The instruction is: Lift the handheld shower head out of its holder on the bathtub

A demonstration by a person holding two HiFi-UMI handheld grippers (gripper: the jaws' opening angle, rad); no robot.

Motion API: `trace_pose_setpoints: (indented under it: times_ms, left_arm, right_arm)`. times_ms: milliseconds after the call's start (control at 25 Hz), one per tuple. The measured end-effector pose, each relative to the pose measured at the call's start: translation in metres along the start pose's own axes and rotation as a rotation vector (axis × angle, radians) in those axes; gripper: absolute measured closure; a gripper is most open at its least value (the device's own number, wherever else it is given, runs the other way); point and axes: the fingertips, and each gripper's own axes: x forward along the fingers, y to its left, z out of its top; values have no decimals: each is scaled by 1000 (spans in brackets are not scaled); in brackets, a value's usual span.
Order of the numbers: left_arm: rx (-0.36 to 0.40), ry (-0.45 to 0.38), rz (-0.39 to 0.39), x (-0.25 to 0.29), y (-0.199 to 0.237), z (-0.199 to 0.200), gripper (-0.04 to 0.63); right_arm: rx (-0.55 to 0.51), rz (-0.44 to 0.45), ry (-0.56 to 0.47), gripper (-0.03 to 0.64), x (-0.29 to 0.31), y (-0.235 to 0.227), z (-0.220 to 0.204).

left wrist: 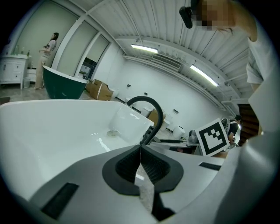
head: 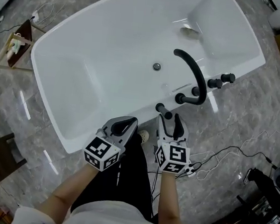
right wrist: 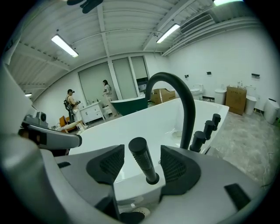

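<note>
**A:** Why is the right gripper (head: pixel 170 120) hanging at the tub (head: pixel 73 75) rim with its jaws spread wide?

**B:** It's straddling the shower head (right wrist: pixel 143 159), one pad on each side and neither touching. I'd say it's lining up a grasp. The left gripper (left wrist: pixel 141 154) is idling alongside, jaws pressed together on nothing.

**A:** How's the head looking?

**B:** It's a slim, black, ribbed stick, sitting tilted in its holder on the rim, near the arched spout (head: pixel 193 70).
</note>
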Motion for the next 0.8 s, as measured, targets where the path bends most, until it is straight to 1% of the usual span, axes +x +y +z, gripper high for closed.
trace_pose_setpoints:
  times_ms: [440, 520, 640, 680, 720, 800]
  left_arm:
    - [-15, 23, -13, 26, 19, -18, 583]
    - [-17, 28, -8, 27, 23, -20, 583]
    - [-11, 38, -1, 25, 26, -24, 583]
    - [-9, 41, 0, 25, 26, -24, 583]
    - [-8, 40, 1, 24, 26, -24, 583]
    - [-6, 36, 3, 23, 27, -21, 583]
  right_arm:
    - [-23, -10, 9, 373, 40, -3, -19]
    - [-43, -26, 18, 373, 44, -5, -21]
    - [-38, -31, 49, 375, 48, -6, -27]
    - [-43, -38, 56, 393, 49, -7, -28]
    - [-58, -50, 60, 456, 48, -8, -28]
    - [-97, -63, 62, 471, 48, -8, -27]
